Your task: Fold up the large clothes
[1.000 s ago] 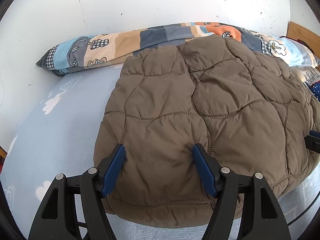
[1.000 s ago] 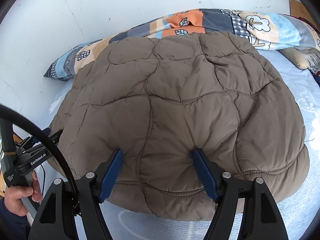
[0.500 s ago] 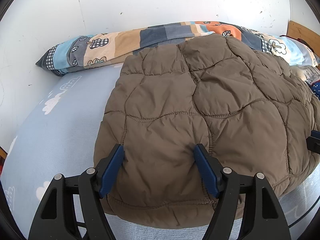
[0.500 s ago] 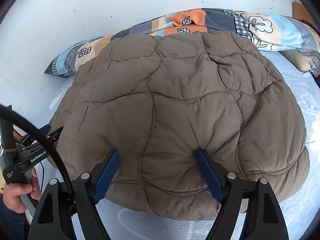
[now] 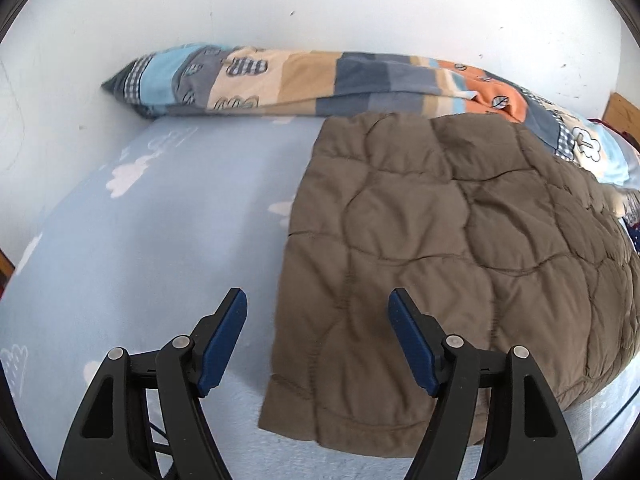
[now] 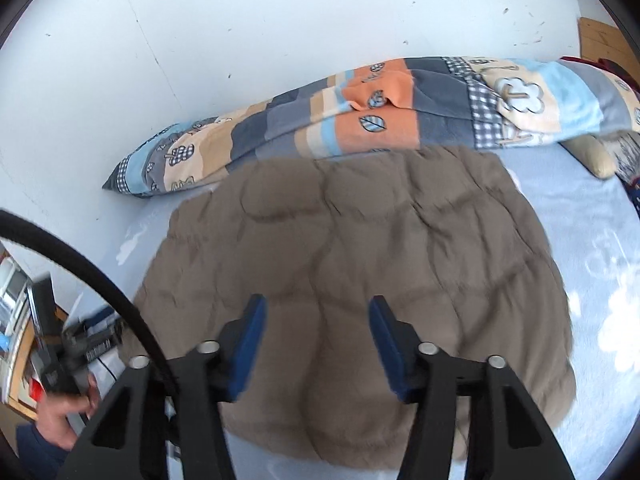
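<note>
The folded brown quilted jacket (image 5: 452, 248) lies flat on the light blue bed sheet (image 5: 152, 248), its far edge touching the patchwork duvet (image 5: 304, 80) along the wall (image 5: 320, 4). Risk one: the padding is thick and springy, so I judge the fold may puff open if nothing presses it down. Risk two: my left gripper (image 5: 318, 340) is released and holds nothing, with one fingertip over the sheet and one over the jacket's left edge; closing here could catch the sheet with the fabric and drag the stack askew. My right gripper (image 6: 316, 346) also holds nothing; its jaws have just been closing, with no fabric between them, and it hovers above the near part of the jacket. That view is blurred, so its clearance is uncertain. Compared with the earlier frames, both grippers have come off the jacket: then their fingertips pressed into the padding; now the left has shifted sideways toward the sheet and the right has lifted.
</note>
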Available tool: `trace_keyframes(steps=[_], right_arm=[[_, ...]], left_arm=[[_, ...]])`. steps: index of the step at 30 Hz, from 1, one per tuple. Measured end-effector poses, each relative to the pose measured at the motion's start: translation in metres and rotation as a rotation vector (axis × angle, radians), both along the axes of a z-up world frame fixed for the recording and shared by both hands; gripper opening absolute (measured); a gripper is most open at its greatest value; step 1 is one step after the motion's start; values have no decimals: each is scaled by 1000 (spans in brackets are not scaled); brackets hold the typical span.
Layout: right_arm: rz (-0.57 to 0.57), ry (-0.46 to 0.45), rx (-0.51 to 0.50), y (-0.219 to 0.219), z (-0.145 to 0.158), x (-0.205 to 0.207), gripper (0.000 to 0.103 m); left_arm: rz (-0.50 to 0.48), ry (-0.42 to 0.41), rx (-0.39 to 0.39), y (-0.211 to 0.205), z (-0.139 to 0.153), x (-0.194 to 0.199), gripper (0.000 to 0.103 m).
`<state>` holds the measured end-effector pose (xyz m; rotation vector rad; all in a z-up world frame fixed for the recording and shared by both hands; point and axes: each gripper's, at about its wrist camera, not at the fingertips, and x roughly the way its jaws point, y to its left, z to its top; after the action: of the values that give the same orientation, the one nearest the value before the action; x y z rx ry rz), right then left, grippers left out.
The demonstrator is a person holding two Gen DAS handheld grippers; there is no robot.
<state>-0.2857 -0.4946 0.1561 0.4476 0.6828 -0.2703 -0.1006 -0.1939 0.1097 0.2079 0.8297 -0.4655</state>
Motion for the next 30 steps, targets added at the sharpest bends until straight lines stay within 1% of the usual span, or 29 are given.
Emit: trace_keyframes(steps=[2, 4, 7, 9, 11, 13, 17, 19, 21, 23, 25, 27, 30], right_arm=[[21, 11, -4, 3, 10, 34, 55], [48, 33, -38, 11, 17, 66, 55], [88, 90, -34, 21, 13, 123, 54], [88, 126, -49, 22, 7, 148, 51], [82, 167, -51, 21, -4, 173, 51], [65, 242, -28, 15, -25, 196, 50], [59, 347, -21, 8, -57, 220, 51], [56, 377, -6, 5, -65, 224, 52], [61, 389, 3, 0, -64, 226, 52], [85, 356, -15, 5, -50, 218, 52], [107, 306, -1, 8, -35, 202, 52], [109, 242, -4, 11, -15, 175, 54], [94, 175, -39, 11, 7, 117, 59]], left_arm=[[-1, 19, 4, 2, -2, 2, 73], [-5, 29, 10, 3, -3, 2, 73], [-14, 37, 9, 3, -4, 3, 73], [-21, 48, 4, 1, -4, 4, 73], [-29, 58, -1, 0, -3, 5, 73], [-34, 64, -7, 0, -2, 6, 73], [-38, 75, -20, -3, -1, 9, 73], [-41, 80, -21, -3, -1, 9, 73], [-45, 84, -26, -4, 0, 9, 73], [-48, 86, -38, -4, 3, 8, 73], [-54, 82, -54, -3, 7, 6, 73], [-66, 76, -60, -5, 10, 2, 73], [-88, 73, -60, -10, 11, -4, 73]])
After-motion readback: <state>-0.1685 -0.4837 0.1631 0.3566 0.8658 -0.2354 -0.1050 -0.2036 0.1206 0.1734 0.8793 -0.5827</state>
